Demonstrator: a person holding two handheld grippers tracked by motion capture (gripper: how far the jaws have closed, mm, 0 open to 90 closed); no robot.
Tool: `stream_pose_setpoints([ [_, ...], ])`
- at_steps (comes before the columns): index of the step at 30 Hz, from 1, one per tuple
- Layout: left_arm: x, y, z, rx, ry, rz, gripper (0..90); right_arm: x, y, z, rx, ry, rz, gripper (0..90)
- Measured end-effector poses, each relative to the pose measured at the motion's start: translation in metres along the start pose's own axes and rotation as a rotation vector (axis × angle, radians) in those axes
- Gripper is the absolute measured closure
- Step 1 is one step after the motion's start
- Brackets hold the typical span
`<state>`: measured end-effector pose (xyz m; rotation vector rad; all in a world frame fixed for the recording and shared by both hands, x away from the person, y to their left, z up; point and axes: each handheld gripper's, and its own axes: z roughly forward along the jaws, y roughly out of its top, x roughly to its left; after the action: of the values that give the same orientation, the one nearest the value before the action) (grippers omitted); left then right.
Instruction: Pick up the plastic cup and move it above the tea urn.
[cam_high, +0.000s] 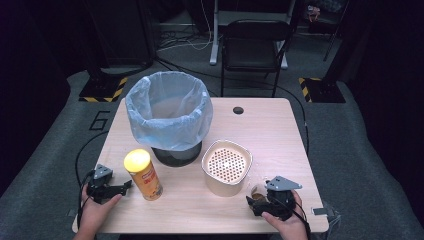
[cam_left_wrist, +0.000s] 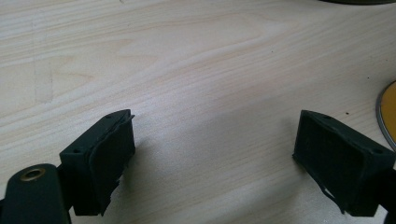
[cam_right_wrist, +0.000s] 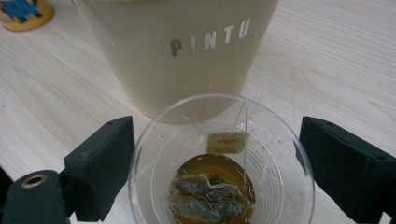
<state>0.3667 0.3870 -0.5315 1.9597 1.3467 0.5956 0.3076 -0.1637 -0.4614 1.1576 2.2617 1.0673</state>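
Straddling a clear cup (cam_right_wrist: 219, 163) of tea bags, right tool (cam_right_wrist: 215, 172) wide, left tool (cam_left_wrist: 215, 163) wide over bare table (cam_left_wrist: 187, 70).

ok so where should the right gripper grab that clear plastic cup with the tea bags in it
Grip the clear plastic cup across its upper wall just below the rim, coming in level from the person's side, as the right gripper already straddles it. It stands upright with liquid and tea bags in the bottom, and the beige PINTU container blocks the far side.
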Motion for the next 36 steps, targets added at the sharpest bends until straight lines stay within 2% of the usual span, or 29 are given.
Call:
stream_pose_setpoints([
  [6, 0.000, 0.000, 0.000, -0.001, 0.000, 0.000, 12.0, 0.004, -0.006, 0.005, 0.004, -0.046, -0.025, 14.0],
  [7, 0.000, 0.000, 0.000, 0.000, 0.000, 0.000, 12.0, 0.005, -0.007, 0.007, 0.002, -0.046, -0.003, 14.2],
  [13, 0.000, 0.000, 0.000, 0.000, 0.000, 0.000, 12.0, 0.003, -0.011, 0.013, 0.032, -0.020, -0.008, 16.2],
  [20, 0.000, 0.000, 0.000, 0.000, 0.000, 0.000, 12.0, 0.000, -0.013, 0.012, 0.019, -0.041, 0.015, 23.1],
  [27, 0.000, 0.000, 0.000, 0.000, 0.000, 0.000, 12.0, -0.002, -0.014, 0.011, 0.020, -0.029, -0.016, 26.5],
  [32, 0.000, 0.000, 0.000, 0.000, 0.000, 0.000, 12.0, -0.011, -0.015, 0.009, 0.021, -0.034, -0.027, 27.4],
  [36, 0.000, 0.000, 0.000, -0.001, -0.002, 0.000, 12.1, -0.024, -0.017, 0.006, 0.022, -0.044, -0.008, 27.8],
])
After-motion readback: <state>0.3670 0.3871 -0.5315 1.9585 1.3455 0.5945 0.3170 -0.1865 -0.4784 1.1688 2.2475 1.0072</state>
